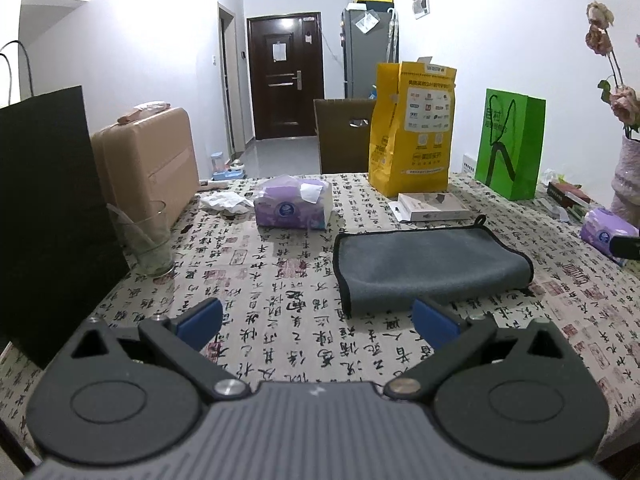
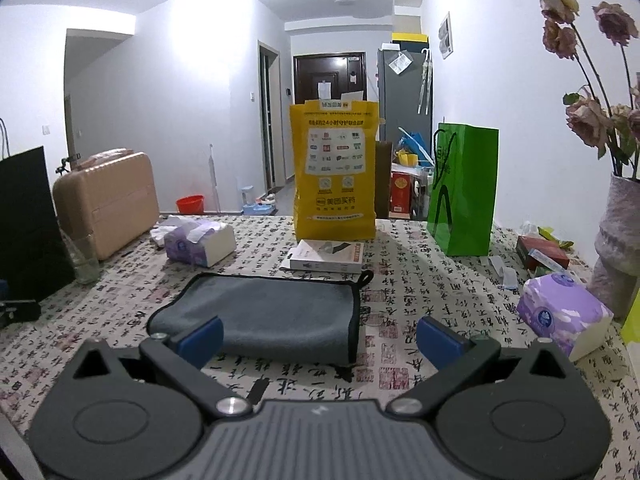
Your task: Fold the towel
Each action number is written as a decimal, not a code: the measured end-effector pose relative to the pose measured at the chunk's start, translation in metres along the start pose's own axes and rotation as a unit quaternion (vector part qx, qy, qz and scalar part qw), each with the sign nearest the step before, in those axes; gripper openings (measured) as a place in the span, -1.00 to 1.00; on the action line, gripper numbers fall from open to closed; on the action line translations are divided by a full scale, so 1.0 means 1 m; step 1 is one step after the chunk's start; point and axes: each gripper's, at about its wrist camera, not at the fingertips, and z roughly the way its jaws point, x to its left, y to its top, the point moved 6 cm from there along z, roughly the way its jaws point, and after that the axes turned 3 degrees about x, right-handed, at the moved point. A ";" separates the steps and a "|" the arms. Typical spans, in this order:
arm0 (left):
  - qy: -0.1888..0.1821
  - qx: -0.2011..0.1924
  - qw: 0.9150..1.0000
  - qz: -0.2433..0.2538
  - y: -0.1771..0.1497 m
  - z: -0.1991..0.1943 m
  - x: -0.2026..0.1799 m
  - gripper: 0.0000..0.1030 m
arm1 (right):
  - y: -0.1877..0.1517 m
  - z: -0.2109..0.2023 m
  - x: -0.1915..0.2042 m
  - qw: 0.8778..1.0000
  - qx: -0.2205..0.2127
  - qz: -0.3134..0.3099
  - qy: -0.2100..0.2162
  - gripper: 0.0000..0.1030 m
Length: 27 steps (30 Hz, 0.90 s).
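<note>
A grey towel (image 1: 430, 262) with a black hem lies folded flat on the calligraphy-print tablecloth (image 1: 260, 280); a small hanging loop sticks out at its far right corner. My left gripper (image 1: 318, 326) is open and empty, hovering just short of the towel's near left corner. In the right wrist view the towel (image 2: 272, 316) lies straight ahead. My right gripper (image 2: 320, 340) is open and empty, its left fingertip over the towel's near edge, apart from it.
A tissue pack (image 1: 294, 202), a drinking glass (image 1: 150, 240), a white box (image 1: 432, 206), a yellow bag (image 1: 412, 128) and a green bag (image 1: 510, 142) stand around the towel. A black bag (image 1: 48, 208) rises at the left. A second tissue pack (image 2: 564, 314) and a flower vase (image 2: 618, 248) are at the right.
</note>
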 end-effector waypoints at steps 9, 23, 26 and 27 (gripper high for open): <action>-0.007 -0.022 1.000 0.000 -0.011 -0.026 -0.008 1.00 | -0.020 -0.026 0.007 1.000 -0.011 -0.004 0.003 1.00; -0.018 -0.044 0.999 -0.012 -0.038 -0.061 -0.013 1.00 | -0.044 -0.052 0.027 0.999 -0.020 -0.002 0.026 1.00; -0.019 -0.046 0.999 -0.010 -0.044 -0.067 -0.016 1.00 | -0.048 -0.056 0.029 0.999 -0.021 0.000 0.028 1.00; -0.020 -0.047 0.999 -0.009 -0.046 -0.069 -0.016 1.00 | -0.050 -0.058 0.030 0.999 -0.021 0.000 0.028 1.00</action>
